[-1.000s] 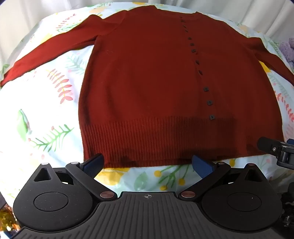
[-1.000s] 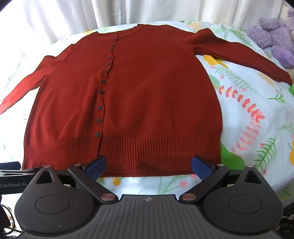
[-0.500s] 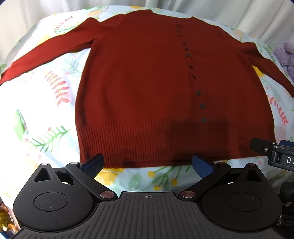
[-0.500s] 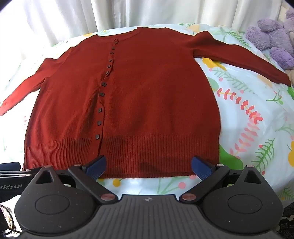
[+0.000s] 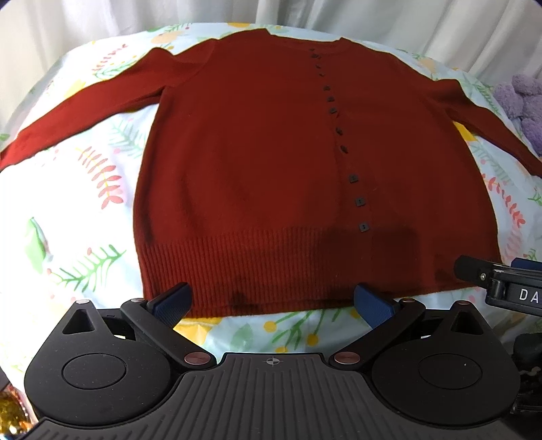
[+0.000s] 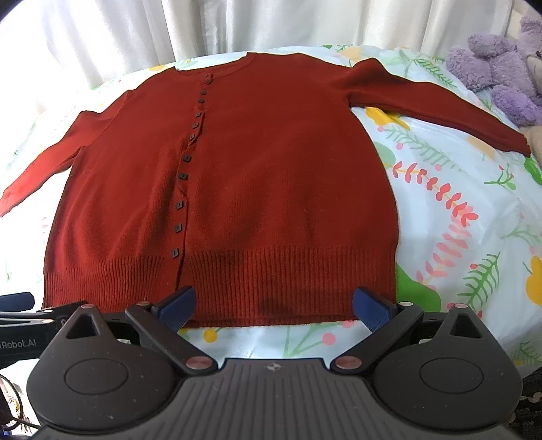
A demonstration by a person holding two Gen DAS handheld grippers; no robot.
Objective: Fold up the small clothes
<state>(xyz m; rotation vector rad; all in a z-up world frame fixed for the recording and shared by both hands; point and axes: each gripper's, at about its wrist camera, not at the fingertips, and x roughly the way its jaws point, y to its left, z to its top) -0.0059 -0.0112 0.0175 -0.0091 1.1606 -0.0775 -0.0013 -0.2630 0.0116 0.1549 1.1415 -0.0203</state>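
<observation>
A dark red buttoned cardigan (image 5: 264, 176) (image 6: 271, 189) lies flat, front up, on a floral sheet, both sleeves spread out to the sides. Its ribbed hem is the near edge. My left gripper (image 5: 272, 303) hovers open just short of the hem's left half, with nothing between its blue pads. My right gripper (image 6: 273, 304) is open too, at the hem's right half, its pads over the hem edge and empty. The right gripper's body (image 5: 501, 284) shows at the left wrist view's right edge; the left one (image 6: 30, 318) shows at the right wrist view's left edge.
The floral sheet (image 5: 67, 210) (image 6: 457, 210) covers the whole surface. A purple plush toy (image 6: 498, 74) (image 5: 525, 105) sits at the far right, near the right sleeve's cuff. White curtains (image 6: 237, 23) hang behind.
Both grippers have pulled back slightly from the cardigan, so it sits a little farther and lower in view. Both stayed open; the cardigan has not moved.
</observation>
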